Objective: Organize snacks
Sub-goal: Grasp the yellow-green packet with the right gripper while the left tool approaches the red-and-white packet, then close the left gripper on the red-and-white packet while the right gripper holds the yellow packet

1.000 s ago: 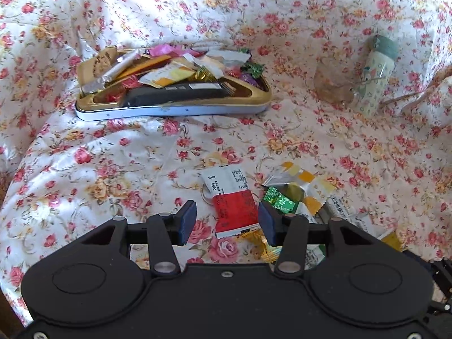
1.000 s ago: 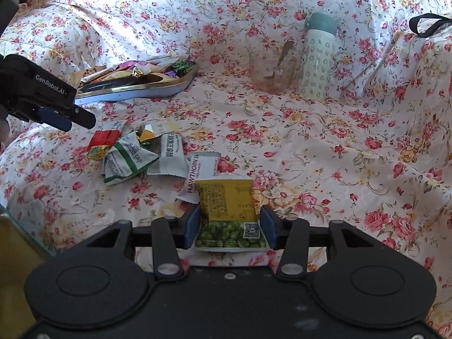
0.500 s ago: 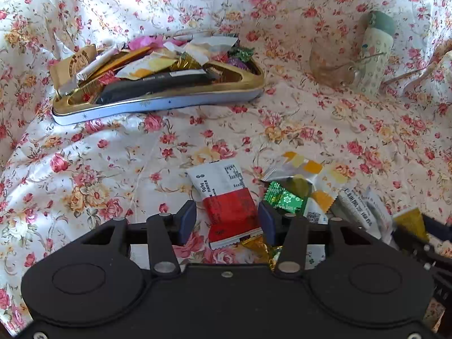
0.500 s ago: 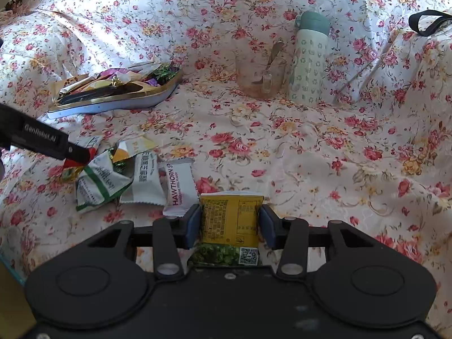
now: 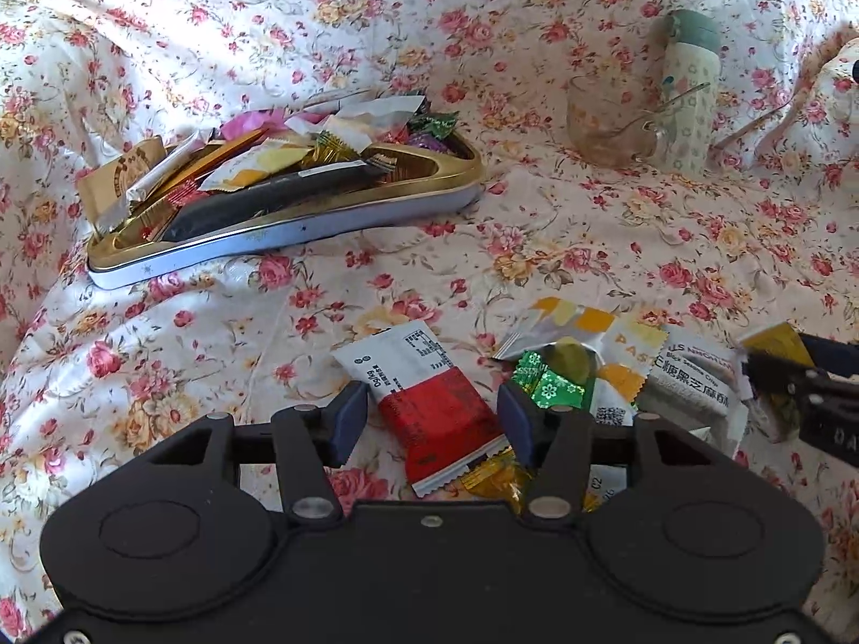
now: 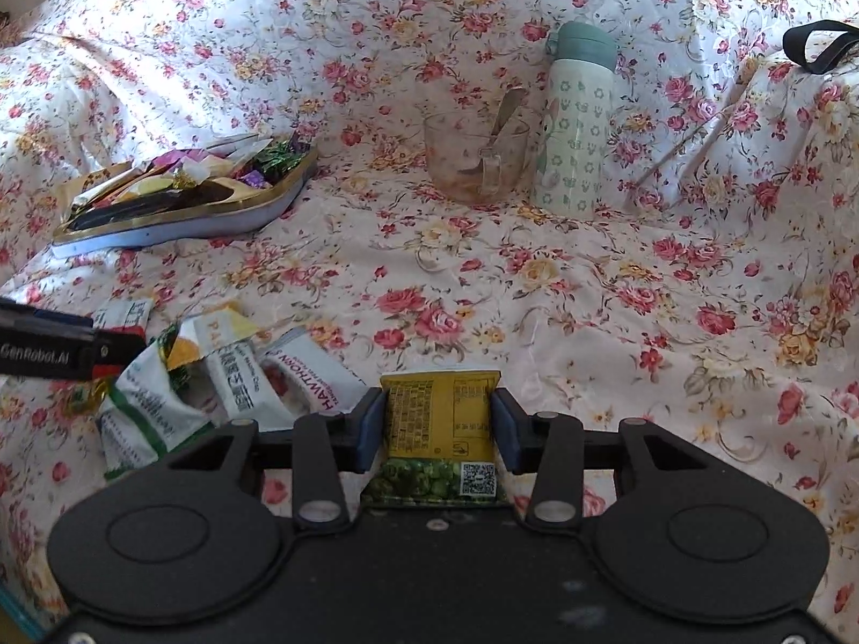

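My left gripper is open, its fingers on either side of a red and white snack packet that lies on the floral cloth. A green foil candy and a yellow and white packet lie just right of it. My right gripper is shut on a yellow packet of green peas and holds it above the cloth. A gold tin tray full of snacks sits at the back left, also in the right wrist view. Loose packets lie left of my right gripper.
A glass mug with a spoon and a pale green bottle stand at the back. The floral cloth rises in folds behind and at both sides. A black strap lies at the far right.
My left gripper has moved forward over the red and white packet. My right gripper has closed tighter on the yellow pea packet, lifted it off the cloth and moved right.
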A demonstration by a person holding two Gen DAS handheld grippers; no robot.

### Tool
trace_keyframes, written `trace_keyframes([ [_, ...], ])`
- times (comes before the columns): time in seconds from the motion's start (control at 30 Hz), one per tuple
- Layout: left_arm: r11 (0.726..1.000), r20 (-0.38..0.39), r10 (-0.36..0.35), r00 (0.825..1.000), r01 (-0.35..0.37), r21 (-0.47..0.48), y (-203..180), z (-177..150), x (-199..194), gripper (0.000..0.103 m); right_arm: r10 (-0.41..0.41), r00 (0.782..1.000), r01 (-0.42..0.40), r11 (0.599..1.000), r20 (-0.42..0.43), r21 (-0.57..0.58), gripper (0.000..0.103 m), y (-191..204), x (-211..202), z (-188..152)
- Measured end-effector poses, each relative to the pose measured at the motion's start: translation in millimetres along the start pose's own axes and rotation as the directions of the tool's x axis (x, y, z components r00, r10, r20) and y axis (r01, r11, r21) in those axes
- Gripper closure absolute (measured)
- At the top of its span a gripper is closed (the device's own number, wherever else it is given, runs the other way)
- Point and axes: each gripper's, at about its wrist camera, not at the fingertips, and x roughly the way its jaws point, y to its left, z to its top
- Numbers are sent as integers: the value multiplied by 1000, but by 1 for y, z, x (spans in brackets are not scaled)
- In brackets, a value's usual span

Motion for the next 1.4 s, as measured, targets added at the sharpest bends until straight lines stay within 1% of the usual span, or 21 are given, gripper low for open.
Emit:
trace_keyframes([
  [0.23,1000,13,-9,1000,9,9,8,-1,8,42,-18,1000,17,999,7,33,58,0,16,8],
  [0.53,999,12,-46,999,46,8,21,3,12,40,-40,999,38,997,36,61,58,-1,29,13],
  [0.63,997,16,-72,997,72,-9,26,1,9,40,-35,999,32,997,33,75,57,-3,30,14],
  [0.73,996,14,-82,997,83,-26,30,1,9,40,-37,999,36,997,26,65,56,-1,32,14],
  [0.9,998,4,-56,998,56,-34,30,8,16,40,-46,999,45,998,23,52,56,1,31,14],
  [1.0,1000,10,-26,1000,26,-1,26,9,20,38,-45,999,44,998,22,54,56,1,31,14],
  [1.07,1000,28,-1,1000,1,29,22,7,22,33,-45,999,44,998,21,52,55,1,31,14],
  [1.13,999,51,19,999,-21,39,20,4,23,28,-43,999,41,998,21,53,55,1,31,14],
  [1.4,1000,71,3,997,-5,25,27,4,27,22,-39,999,37,998,20,54,54,1,32,14],
])
